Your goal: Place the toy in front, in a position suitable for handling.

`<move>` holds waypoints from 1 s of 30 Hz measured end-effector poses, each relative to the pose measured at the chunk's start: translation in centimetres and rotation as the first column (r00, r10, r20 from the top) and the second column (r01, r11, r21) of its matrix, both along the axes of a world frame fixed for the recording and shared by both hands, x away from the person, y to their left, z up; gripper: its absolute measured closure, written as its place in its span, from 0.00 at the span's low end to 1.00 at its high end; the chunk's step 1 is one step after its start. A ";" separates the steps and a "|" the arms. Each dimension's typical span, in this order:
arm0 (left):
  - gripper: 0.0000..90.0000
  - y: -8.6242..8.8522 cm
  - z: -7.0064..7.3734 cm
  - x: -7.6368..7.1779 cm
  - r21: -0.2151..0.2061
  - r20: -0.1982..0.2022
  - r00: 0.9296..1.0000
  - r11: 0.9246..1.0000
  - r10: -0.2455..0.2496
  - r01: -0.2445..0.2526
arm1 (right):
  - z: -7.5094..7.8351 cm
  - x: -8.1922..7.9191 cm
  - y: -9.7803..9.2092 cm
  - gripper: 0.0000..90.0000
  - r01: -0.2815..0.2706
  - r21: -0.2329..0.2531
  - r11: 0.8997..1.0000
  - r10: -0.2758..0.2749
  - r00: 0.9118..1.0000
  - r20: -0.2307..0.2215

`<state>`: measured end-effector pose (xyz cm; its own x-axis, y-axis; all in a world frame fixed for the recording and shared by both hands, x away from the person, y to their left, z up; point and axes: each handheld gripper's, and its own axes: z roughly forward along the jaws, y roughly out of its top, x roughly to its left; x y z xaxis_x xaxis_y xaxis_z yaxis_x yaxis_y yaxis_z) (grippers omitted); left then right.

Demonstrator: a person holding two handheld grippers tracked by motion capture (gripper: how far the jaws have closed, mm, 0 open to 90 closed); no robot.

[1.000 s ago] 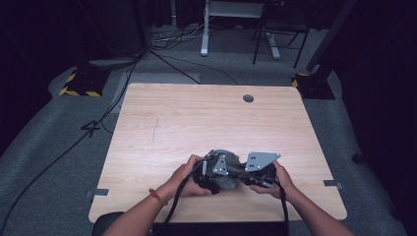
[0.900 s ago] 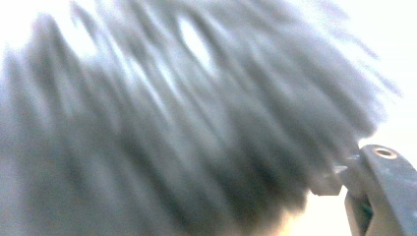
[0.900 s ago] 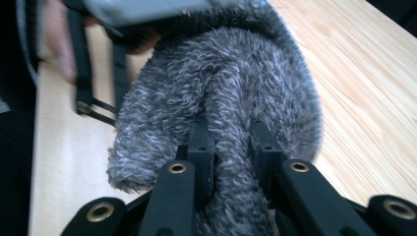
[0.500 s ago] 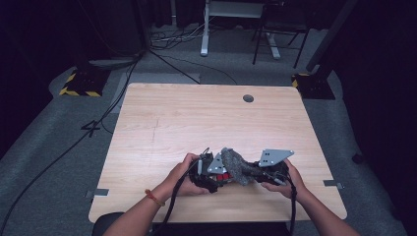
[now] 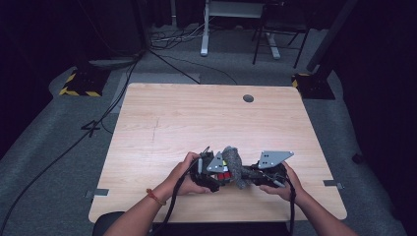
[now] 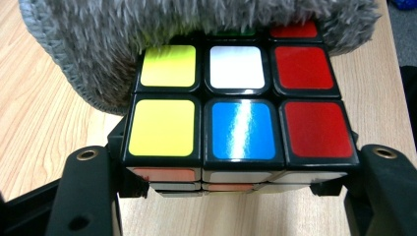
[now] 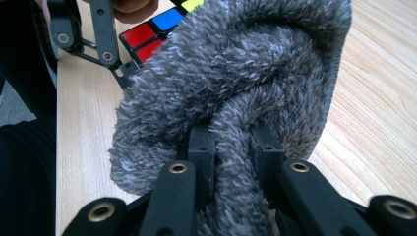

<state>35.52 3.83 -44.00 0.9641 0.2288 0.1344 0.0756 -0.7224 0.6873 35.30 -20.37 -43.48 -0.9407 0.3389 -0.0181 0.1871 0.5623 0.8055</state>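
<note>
Now L gripper (image 6: 236, 196) clamps cube (image 6: 236, 123), R gripper (image 7: 233, 147) pinches grey cloth (image 7: 236, 73)

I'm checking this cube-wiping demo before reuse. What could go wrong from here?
The left tool clamps the puzzle cube only along its lower layer, so rubbing might twist the cube out or turn a layer. The right tool pinches just a fold of the grey fuzzy cloth, which could slip free. Both work near the table's front edge, so a dropped cube could roll off.
</note>
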 end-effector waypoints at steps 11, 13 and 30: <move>0.37 -0.5 -0.4 0.1 0.002 -0.002 1.000 1.000 -0.016 0.016 | 0.6 -0.4 -0.3 0.84 -0.022 0.083 0.996 0.020 0.999 0.027; 0.37 -0.7 -0.5 0.1 0.005 -0.002 1.000 1.000 -0.017 0.017 | 0.9 -0.6 -0.3 0.84 -0.027 0.089 0.996 0.024 0.999 0.036; 0.38 0.3 0.3 0.2 -0.004 0.031 1.000 1.000 0.006 -0.006 | -0.4 0.1 -0.2 0.84 0.006 -0.018 1.000 -0.005 1.000 0.010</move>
<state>35.71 4.09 -43.75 0.9581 0.2354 0.1631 0.0589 -0.7193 0.6922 35.43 -20.53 -43.93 -0.9385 0.3436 -0.0338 0.1821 0.5759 0.7970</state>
